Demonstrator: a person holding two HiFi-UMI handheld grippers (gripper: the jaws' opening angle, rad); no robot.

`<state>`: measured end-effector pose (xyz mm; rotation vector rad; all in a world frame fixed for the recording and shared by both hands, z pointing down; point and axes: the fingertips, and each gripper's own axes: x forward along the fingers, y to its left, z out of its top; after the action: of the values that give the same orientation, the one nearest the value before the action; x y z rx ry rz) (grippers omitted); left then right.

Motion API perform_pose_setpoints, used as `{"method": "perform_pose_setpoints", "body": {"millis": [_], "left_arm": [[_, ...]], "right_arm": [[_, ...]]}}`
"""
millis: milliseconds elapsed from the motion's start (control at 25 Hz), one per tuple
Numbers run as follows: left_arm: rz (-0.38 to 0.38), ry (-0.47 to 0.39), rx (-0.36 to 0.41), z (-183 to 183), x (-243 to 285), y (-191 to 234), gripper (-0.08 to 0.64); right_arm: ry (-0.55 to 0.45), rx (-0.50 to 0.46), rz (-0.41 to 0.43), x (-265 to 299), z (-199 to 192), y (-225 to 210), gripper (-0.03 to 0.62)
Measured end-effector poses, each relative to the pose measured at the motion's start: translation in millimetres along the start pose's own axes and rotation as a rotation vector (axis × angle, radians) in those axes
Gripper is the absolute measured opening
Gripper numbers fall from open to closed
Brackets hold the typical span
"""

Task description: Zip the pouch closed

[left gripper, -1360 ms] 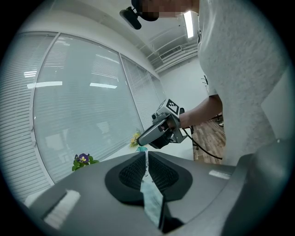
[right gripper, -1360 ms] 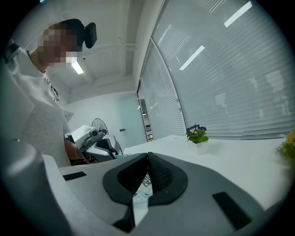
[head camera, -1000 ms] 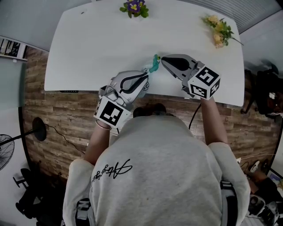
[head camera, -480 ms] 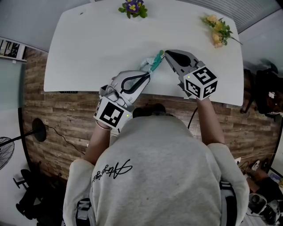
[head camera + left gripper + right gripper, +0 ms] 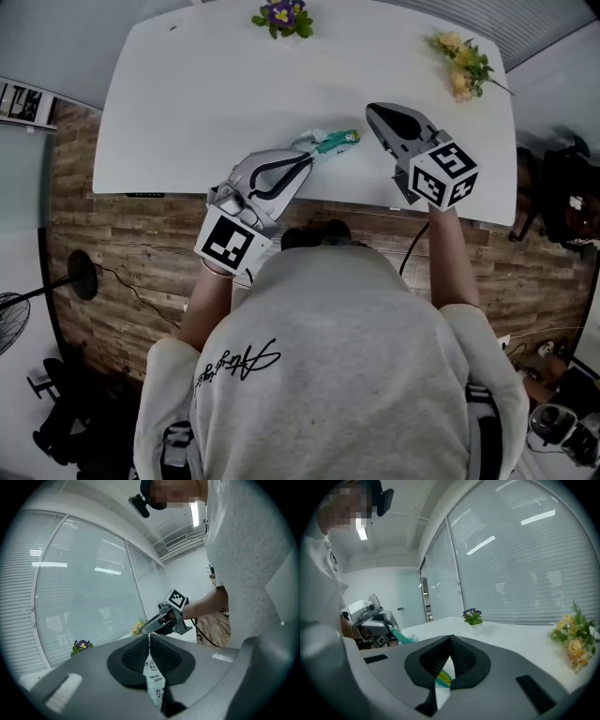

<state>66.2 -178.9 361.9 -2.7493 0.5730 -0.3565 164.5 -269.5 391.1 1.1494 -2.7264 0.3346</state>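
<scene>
Reading the pouch (image 5: 330, 142) as light, soft, floppy fabric: it will likely sag and twist unless one end is pinned. Best bet is to pin the fabric at the zip's start and take the slider pull with the other gripper.

Left gripper (image 5: 309, 157) is over the desk's (image 5: 187, 94) near edge, roughly level, pointing toward the far right corner. Its jaws are fully closed on the pouch's printed white fabric. The pouch sticks out from them over the desk, near the middle of the near edge.

Right gripper (image 5: 372, 110) is just beyond, close but not touching the pouch, with its tip aimed toward the far left corner. Its jaws are pressed together, nothing of the pouch in them. A yellow-green bit (image 5: 443, 678) shows low in the gap behind them; can't tell what it is.
</scene>
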Motion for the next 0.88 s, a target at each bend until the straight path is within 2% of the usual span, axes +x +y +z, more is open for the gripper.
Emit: {"method": "perform_pose_setpoints", "body": {"millis": [80,120,160,360,520,720,880], "left_arm": [[0.005,0.008,0.000,-1.0,0.9,-1.0,0.011],[0.004,0.009,0.005,-0.6,1.2,-1.6,0.011],[0.002,0.008,0.009,-0.1,1.4,-1.9,0.011],[-0.008,0.009,0.010,-2.4,3.0,-1.2,0.011],[-0.020,0.012,0.018,-2.3,7.1,-3.1,0.011],[-0.020,0.001,0.004,-1.3,10.6,-1.7,0.011],[-0.026,0.029,0.020,-3.1,14.7,-5.5,0.011]], "right_arm": [[-0.040,0.092,0.093,-4.4,-4.2,12.4,0.002],[-0.054,0.142,0.140,-6.6,-7.8,18.8,0.040],[-0.055,0.184,0.186,-7.9,-12.6,25.7,0.106],[0.010,0.321,0.359,-0.6,-40.5,49.7,0.227],[0.013,0.405,0.406,3.4,-51.4,49.0,0.229],[0.052,0.409,0.423,3.8,-59.5,54.1,0.192],[0.052,0.386,0.406,1.0,-62.1,53.3,0.151]]}}
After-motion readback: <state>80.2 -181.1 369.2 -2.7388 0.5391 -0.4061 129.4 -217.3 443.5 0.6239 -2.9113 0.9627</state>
